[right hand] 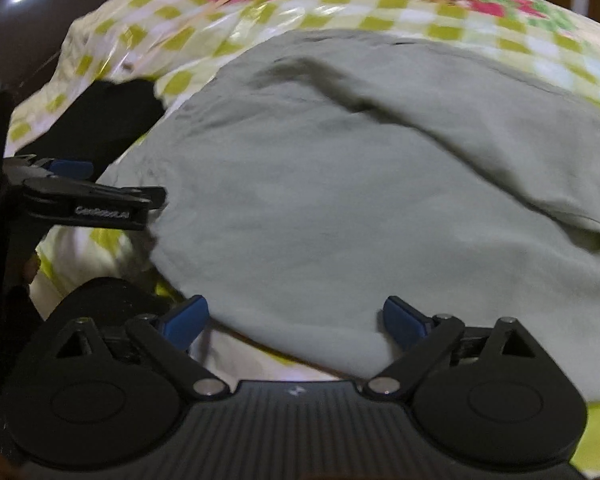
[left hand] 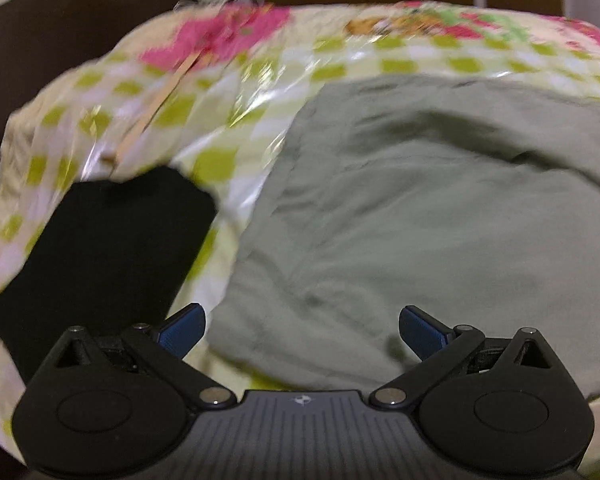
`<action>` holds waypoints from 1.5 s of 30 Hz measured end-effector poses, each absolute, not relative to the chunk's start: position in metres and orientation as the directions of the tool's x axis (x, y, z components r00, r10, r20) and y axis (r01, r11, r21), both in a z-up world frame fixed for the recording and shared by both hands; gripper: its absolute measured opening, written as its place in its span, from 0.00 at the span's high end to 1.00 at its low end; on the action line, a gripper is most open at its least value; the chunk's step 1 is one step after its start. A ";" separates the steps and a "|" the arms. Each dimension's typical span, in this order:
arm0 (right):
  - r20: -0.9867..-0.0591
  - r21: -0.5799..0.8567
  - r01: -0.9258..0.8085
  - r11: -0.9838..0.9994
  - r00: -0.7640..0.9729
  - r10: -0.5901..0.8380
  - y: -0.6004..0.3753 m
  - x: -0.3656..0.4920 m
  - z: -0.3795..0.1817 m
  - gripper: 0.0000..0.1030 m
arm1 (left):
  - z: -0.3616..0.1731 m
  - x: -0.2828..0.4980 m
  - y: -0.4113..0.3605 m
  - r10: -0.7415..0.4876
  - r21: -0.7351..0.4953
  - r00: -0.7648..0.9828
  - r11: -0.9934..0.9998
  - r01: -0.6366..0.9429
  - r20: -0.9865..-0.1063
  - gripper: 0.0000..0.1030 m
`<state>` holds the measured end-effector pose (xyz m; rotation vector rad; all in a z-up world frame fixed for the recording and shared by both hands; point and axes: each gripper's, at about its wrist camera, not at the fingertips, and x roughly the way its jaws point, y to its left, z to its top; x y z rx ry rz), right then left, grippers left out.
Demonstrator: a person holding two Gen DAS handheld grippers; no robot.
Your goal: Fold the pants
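Both grippers hang over the grey-green pants (right hand: 340, 184), spread on the checked cloth (left hand: 228, 80). The left gripper (left hand: 302, 330) gapes wide, the right gripper (right hand: 292, 320) too, nothing between their fingers.

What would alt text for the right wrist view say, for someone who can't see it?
Grey-green pants lie rumpled on a checked, flowered tablecloth. At the bottom, the right gripper is open over their near edge. The left gripper reaches in from the left, beside a black cloth.
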<state>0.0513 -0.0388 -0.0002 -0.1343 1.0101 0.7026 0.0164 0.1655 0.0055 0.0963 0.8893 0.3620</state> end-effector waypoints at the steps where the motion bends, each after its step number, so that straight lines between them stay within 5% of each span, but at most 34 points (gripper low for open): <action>1: -0.808 0.202 -0.578 0.791 0.358 0.468 -0.050 0.052 0.005 0.09 | 0.011 0.020 0.157 0.325 0.220 0.594 0.944 -0.245 -0.736 0.00; 13: -0.826 0.178 0.053 0.983 0.550 0.120 -0.294 0.051 0.031 0.09 | 0.018 0.073 -0.012 -0.083 0.092 0.668 0.971 0.222 -0.740 0.00; 25: -0.786 0.384 0.359 0.851 0.610 0.098 -0.412 0.034 0.027 0.18 | 0.009 0.087 -0.094 -0.201 0.077 0.614 0.915 0.396 -0.763 0.00; 31: -0.767 0.428 0.425 0.797 0.637 0.072 -0.430 0.041 0.014 0.60 | 0.009 0.085 -0.104 -0.210 0.077 0.610 0.909 0.409 -0.764 0.00; 33: -0.754 0.459 0.439 0.773 0.653 0.077 -0.441 0.039 0.012 0.90 | 0.010 0.085 -0.106 -0.216 0.072 0.607 0.908 0.414 -0.765 0.00; 34: -0.744 0.476 0.438 0.763 0.663 0.083 -0.446 0.037 0.013 0.95 | 0.010 0.086 -0.107 -0.221 0.067 0.604 0.907 0.417 -0.766 0.00; 45: -0.663 0.459 0.395 0.795 0.749 0.011 -0.486 0.028 0.060 0.96 | 0.023 0.073 -0.122 -0.328 0.020 0.593 0.864 0.503 -0.736 0.00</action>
